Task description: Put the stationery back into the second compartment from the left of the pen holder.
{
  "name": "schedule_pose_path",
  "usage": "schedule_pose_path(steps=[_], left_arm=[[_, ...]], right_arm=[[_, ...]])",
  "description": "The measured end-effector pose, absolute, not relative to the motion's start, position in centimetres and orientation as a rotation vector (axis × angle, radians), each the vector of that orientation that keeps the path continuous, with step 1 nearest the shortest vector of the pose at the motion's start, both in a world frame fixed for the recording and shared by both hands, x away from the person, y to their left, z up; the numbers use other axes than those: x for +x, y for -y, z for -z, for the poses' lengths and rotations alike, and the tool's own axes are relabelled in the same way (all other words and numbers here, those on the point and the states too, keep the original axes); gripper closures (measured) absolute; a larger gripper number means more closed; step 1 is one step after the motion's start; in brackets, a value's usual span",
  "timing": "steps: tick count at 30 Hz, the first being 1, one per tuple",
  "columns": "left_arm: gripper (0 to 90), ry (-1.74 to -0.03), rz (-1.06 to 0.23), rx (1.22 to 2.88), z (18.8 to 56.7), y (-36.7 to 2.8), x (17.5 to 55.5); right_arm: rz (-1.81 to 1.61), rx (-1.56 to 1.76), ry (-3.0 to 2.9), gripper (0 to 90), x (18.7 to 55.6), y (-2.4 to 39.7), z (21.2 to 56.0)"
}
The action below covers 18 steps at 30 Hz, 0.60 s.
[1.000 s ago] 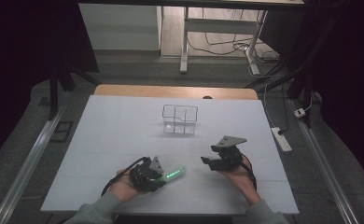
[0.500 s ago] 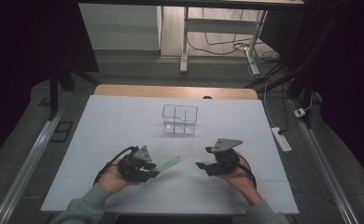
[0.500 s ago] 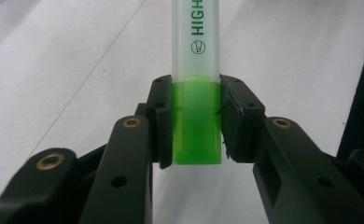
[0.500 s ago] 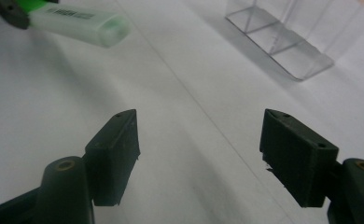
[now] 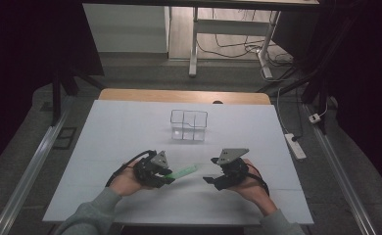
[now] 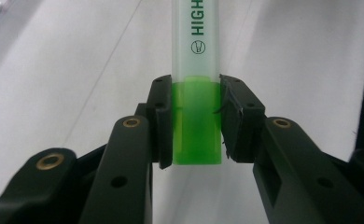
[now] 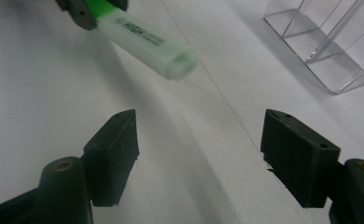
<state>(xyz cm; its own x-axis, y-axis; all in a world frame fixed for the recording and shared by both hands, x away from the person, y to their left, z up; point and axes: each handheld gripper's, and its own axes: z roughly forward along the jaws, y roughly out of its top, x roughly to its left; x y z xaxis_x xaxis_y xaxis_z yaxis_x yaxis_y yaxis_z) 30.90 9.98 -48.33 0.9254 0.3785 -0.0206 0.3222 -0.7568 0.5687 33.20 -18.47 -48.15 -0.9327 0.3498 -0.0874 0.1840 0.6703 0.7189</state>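
Observation:
A green highlighter [image 5: 184, 172] with a pale translucent cap is held level above the white table [image 5: 106, 137]. My left gripper [image 5: 168, 176] is shut on the highlighter's green end [image 6: 196, 135], pads pressing both sides. The capped end [image 7: 171, 58] points toward my right gripper [image 5: 209, 178]. The right gripper [image 7: 199, 135] is open, a short way from that tip. Its jaws have just been opening and nothing is between them. Both grippers hover near the table's front edge.
A clear plastic organiser [image 5: 189, 125] with several compartments stands mid-table beyond both grippers, and its corner [image 7: 325, 42] shows at the upper right of the right gripper view. A power strip [image 5: 295, 146] lies on the floor to the right of the table.
My left gripper swung the highlighter slightly left and then back, and it now sits a little farther up the table. The right gripper has drifted slightly toward the person, its jaws wider than before.

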Motion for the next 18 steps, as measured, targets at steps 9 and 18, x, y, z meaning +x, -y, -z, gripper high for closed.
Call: schedule_pose_path(steps=[9,18], left_arm=[[67.0,-0.355,-0.124,2.569,48.6,-7.5,31.2],[67.0,-0.284,-0.102,2.594,48.8,-6.6,30.7]], right_arm=[[-1.062,0.340,-2.738,30.6,33.3,17.4,47.9],[-0.959,0.158,-2.861,38.7,33.0,14.8,48.5]])
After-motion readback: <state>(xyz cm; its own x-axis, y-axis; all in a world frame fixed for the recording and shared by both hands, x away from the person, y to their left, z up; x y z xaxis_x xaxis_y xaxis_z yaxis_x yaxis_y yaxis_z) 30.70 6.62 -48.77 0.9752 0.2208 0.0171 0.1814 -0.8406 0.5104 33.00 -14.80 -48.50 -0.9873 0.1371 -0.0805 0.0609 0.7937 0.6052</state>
